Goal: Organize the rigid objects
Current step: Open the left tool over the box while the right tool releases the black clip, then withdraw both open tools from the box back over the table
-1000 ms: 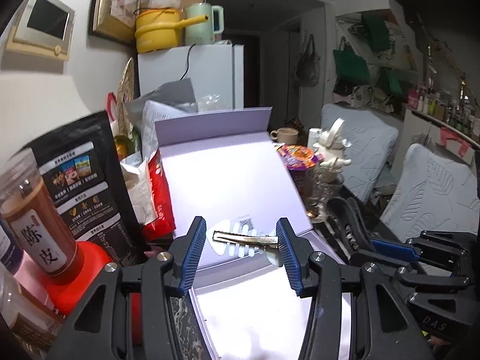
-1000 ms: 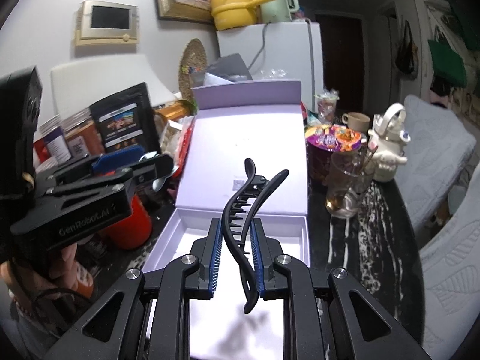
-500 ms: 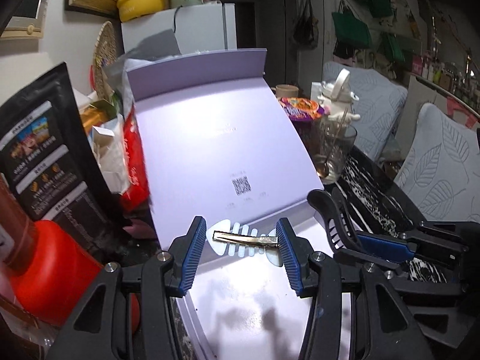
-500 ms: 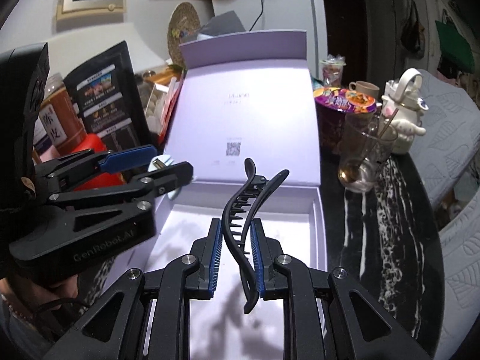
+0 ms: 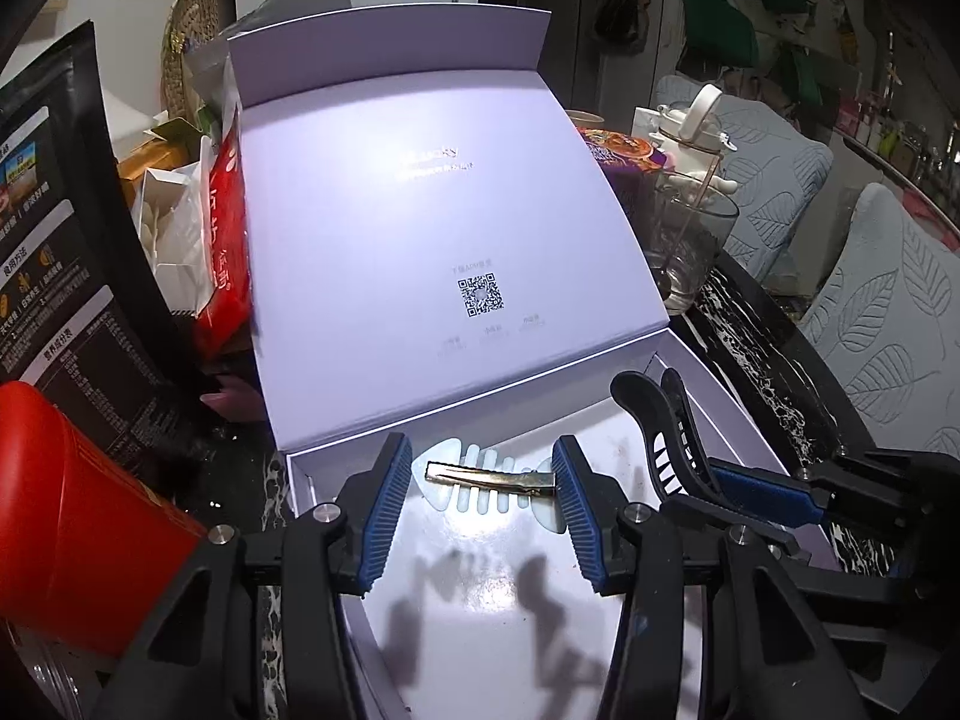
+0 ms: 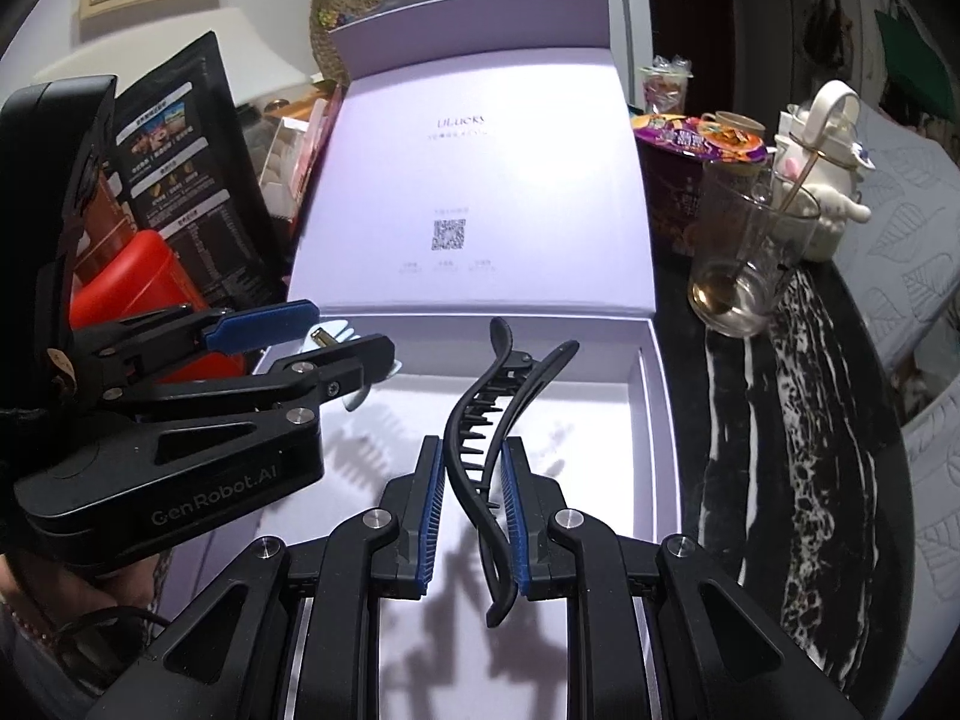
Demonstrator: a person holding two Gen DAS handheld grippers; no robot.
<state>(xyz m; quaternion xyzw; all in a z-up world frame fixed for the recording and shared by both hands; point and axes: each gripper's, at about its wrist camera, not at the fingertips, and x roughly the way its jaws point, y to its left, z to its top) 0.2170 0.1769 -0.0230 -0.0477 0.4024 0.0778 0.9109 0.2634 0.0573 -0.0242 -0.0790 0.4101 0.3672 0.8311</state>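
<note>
**Hair clips – two pieces, both in hand above an open box**

Hair clip, fishbone pattern [image 5: 489,483] – pale plastic with a metal bar. Held crosswise by the left gripper [image 5: 483,495], its pads pressing on the two ends of the clip, so the jaws stand at a moderate width set by the clip's length. Long axis runs side to side between the fingers. Position: above the near left corner of the box tray [image 6: 660,420], near the hinge edge.

Hair clip, black, toothed [image 6: 501,420]. Clamped by the right gripper [image 6: 474,516], jaws drawn almost together on its lower half. Long axis runs forward along the fingers, so the forked beak end sticks out ahead towards the hinge edge and the tail curls back between the fingers. Position: above the middle of the tray, to the right of the left gripper and apart from it.

Box lid [image 5: 420,210], lilac, stands open and leans back from the far edge of the tray. The tray floor looks bare beneath both clips.

Judgement: both grippers tilt down into the tray, and neither clip appears to touch the floor. Each hand is nearest its own half, so the clips should land side by side, one crosswise and one lengthwise.
</note>
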